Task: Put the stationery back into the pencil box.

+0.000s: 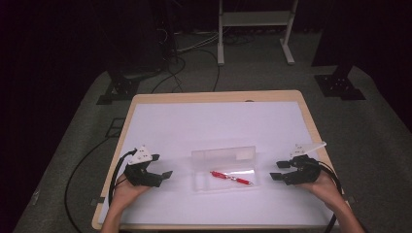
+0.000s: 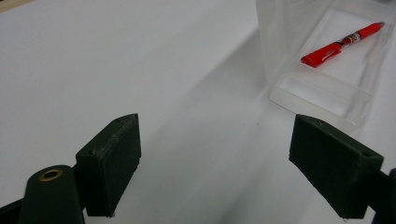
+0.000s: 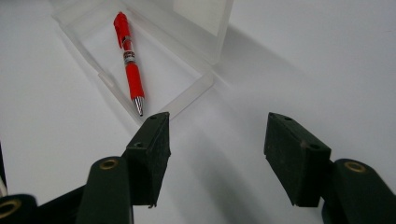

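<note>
While the red plastic pen (image 1: 231, 177) lies inside the clear plastic box (image 1: 224, 182), your left gripper (image 1: 163, 169) and right gripper (image 1: 277, 170) rest low on the desk (image 1: 160, 126) either side, jaws wide, empty.

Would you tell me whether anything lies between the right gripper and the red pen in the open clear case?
Only the case's low end wall lies between the open right gripper and the red pen; from above, nothing covers it.
</note>
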Demonstrator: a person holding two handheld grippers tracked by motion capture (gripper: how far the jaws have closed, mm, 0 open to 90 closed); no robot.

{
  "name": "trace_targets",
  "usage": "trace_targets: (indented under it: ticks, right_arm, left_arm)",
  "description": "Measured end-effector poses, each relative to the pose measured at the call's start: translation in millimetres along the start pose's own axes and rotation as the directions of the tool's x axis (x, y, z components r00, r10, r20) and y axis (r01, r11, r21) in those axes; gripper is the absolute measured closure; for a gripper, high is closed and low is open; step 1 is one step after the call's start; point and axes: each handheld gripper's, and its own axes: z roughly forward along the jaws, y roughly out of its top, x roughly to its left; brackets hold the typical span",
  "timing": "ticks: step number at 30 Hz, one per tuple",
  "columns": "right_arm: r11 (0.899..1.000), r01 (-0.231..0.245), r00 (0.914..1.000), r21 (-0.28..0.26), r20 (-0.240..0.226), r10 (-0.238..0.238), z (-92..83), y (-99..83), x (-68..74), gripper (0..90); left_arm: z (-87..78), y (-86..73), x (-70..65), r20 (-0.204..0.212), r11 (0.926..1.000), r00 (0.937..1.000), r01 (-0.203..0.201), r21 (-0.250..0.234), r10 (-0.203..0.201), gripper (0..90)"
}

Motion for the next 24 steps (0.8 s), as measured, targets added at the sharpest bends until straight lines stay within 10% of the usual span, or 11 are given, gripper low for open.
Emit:
trace_targets:
  ticks: [24]
  right_arm:
    - [0.998,-0.059,0.9972,-0.006,0.046,0.059,-15.7,-35.5,-4.7,38.8]
  left_arm:
    - [0.1,-0.6,-0.4,0.000,1.0000,1.0000,-0.002,0.004,0.002,15.8]
